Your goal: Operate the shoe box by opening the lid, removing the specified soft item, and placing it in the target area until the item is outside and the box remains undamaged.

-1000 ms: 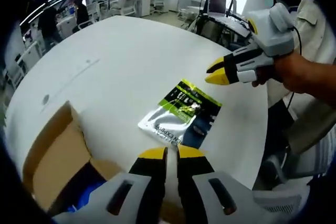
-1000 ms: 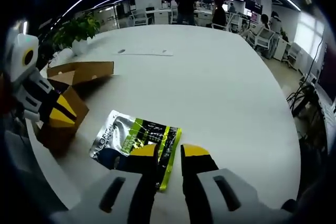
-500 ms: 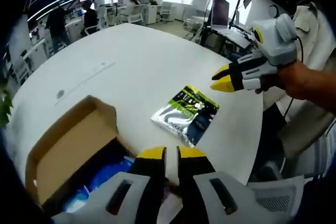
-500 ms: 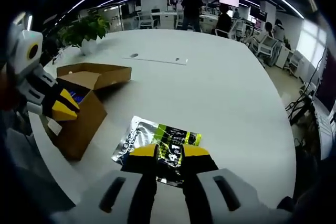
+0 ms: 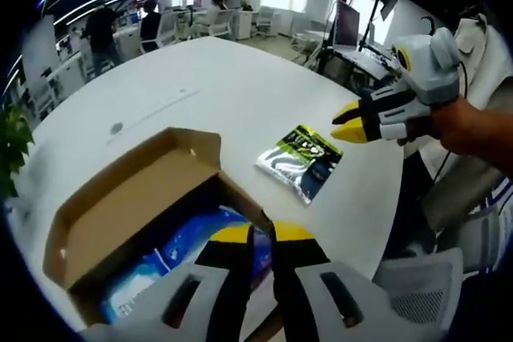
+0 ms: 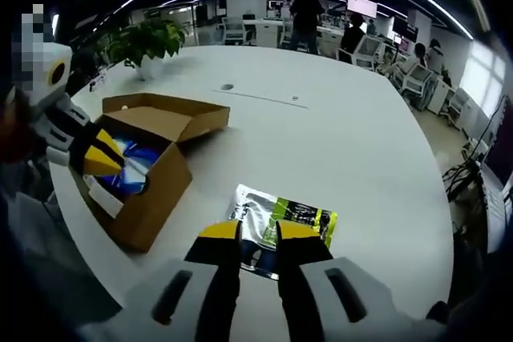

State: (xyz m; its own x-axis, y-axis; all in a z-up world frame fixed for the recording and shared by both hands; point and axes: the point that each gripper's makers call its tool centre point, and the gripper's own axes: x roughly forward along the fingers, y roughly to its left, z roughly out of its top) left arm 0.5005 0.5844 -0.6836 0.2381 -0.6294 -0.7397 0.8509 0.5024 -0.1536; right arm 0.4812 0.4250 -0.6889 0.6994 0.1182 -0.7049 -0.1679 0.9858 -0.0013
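One cardboard shoe box [image 5: 128,206], lid flap thrown open, resting near the edge of a round white table [image 5: 232,94]; blue and white packaged contents [image 6: 132,158] visible inside. Out of the box and flat on the tabletop to its right, well apart: a silver, green and black soft pouch [image 5: 300,162], also seen in the right gripper view just beyond that view's own jaws [image 6: 280,218]. Left gripper [image 5: 255,234] poised above the box's near edge, yellow-tipped jaws nearly together, holding nothing. Right gripper [image 5: 346,122] raised above the table just right of the pouch, jaws almost closed, empty, carried by a hand [image 5: 469,122]. Far side: potted plant [image 6: 148,42] on the table, thin strip [image 6: 260,95] lying flat, office desks and people [image 6: 309,18] beyond.
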